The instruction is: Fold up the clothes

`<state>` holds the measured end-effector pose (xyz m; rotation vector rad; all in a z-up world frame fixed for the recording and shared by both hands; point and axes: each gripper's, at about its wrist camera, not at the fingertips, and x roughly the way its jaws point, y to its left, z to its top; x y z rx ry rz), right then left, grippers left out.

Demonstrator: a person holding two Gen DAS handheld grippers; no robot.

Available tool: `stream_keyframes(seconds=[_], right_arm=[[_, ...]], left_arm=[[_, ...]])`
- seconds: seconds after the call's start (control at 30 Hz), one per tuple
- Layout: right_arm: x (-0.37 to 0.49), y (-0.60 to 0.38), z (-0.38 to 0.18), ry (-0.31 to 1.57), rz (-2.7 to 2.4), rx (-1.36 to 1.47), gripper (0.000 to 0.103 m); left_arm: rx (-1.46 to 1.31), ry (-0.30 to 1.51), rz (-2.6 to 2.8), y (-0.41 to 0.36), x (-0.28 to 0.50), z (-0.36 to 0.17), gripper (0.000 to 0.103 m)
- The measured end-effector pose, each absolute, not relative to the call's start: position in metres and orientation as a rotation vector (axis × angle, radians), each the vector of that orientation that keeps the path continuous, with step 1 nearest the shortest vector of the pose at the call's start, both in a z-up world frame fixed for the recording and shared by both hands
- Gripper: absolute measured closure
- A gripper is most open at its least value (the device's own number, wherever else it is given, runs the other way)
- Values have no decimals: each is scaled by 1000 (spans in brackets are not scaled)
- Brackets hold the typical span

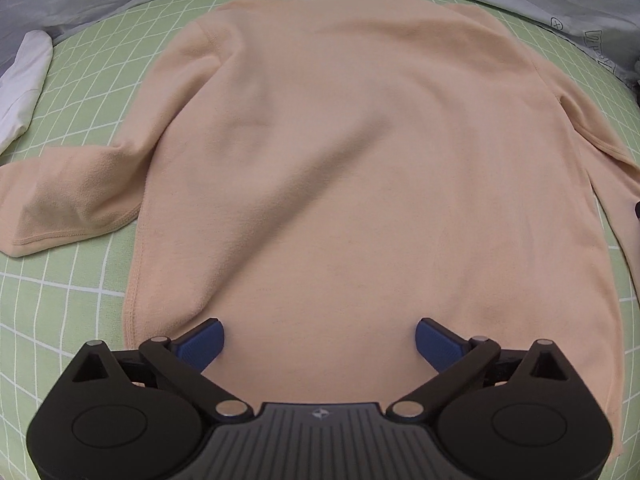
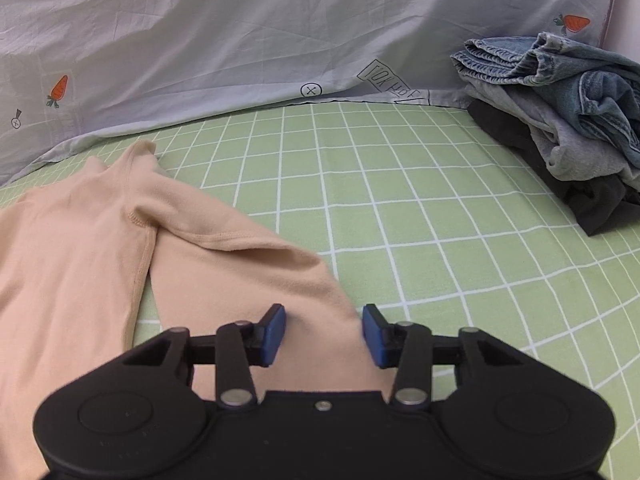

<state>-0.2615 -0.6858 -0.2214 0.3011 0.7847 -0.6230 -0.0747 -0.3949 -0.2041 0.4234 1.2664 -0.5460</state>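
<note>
A peach long-sleeved top (image 1: 340, 160) lies flat on the green checked sheet (image 1: 80, 92), neck away from me, sleeves angled out at both sides. My left gripper (image 1: 320, 340) is open wide over the top's lower hem, holding nothing. In the right wrist view the top's right sleeve (image 2: 248, 272) runs toward the camera. My right gripper (image 2: 324, 332) is open, its blue pads (image 2: 274, 332) standing on either side of the sleeve's lower end, not closed on it.
A pale grey sheet with carrot prints (image 2: 240, 40) rises at the back. A pile of jeans and grey and black clothes (image 2: 568, 120) sits at the far right. A white garment (image 1: 24, 84) lies at the left edge.
</note>
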Motion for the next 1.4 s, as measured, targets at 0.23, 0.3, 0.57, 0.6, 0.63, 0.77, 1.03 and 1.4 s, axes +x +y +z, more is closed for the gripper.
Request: stream_keyframes(seconds=[0.23, 0.3, 0.57, 0.6, 0.63, 0.77, 1.03, 1.4], right_arm=[[-246, -697, -209, 746, -665, 116, 97], [-237, -698, -192, 685, -711, 19, 97], [-224, -660, -159, 548, -747, -204, 98], [-225, -655, -169, 590, -721, -167, 98], [-227, -650, -179, 632, -692, -135, 98], [-241, -626, -213, 774, -586, -14, 97], [-280, -646, -201, 719, -740, 231, 70], [-321, -735, -207, 626, -1118, 675, 59]], left_arm=[[452, 1282, -569, -399, -69, -203, 0], [451, 1279, -570, -399, -69, -203, 0], [446, 1269, -570, -396, -72, -202, 0], [446, 1268, -570, -397, -72, -202, 0], [446, 1268, -570, -395, -75, -202, 0], [447, 1266, -571, -395, -76, -201, 0], [448, 1268, -572, -397, -76, -203, 0], [451, 1265, -576, -394, -76, -205, 0]])
